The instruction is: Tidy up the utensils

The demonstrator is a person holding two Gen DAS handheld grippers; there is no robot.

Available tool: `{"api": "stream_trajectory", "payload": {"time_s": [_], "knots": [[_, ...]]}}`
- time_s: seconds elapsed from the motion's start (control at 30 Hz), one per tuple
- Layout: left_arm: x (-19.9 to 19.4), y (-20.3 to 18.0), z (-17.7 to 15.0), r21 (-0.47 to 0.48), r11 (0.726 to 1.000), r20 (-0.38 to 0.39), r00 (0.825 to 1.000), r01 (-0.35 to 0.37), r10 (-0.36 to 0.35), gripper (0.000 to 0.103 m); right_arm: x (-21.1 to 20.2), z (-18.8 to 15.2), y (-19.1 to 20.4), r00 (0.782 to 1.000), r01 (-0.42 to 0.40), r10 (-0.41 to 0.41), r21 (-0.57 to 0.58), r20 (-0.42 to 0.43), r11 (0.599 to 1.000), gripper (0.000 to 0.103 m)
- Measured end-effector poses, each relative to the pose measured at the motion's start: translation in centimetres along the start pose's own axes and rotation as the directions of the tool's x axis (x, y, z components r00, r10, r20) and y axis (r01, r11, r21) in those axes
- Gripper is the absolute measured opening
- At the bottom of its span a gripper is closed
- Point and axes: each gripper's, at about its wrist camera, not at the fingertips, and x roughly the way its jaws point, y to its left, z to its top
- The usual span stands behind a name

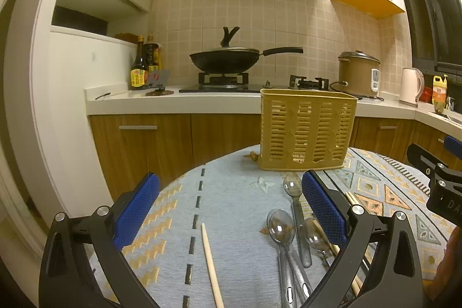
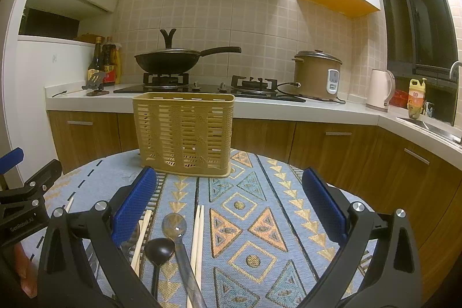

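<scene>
Both tongs, left (image 1: 231,210) and right (image 2: 229,207), gape wide and empty over loose clear plastic spoons (image 1: 281,224) and pale wooden chopsticks (image 2: 198,235), lower frame. Slatted yellow plastic caddy (image 2: 184,132) stands upright at centre frame, presumably to receive them.

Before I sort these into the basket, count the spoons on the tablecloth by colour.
Clear spoons: 4, three in the left wrist view and one more in the right wrist view
Black spoon: 1
Total: 5
</scene>
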Motion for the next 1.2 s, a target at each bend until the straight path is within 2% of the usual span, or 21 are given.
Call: {"api": "stream_trajectory", "payload": {"time_s": [1.2], "knots": [[-0.13, 0.45, -0.03, -0.010, 1.000, -0.012, 1.000, -0.005, 0.005, 0.096, -0.05, -0.62, -0.13, 1.000, 0.000, 0.000, 0.011, 0.001, 1.000, 0.097]]}}
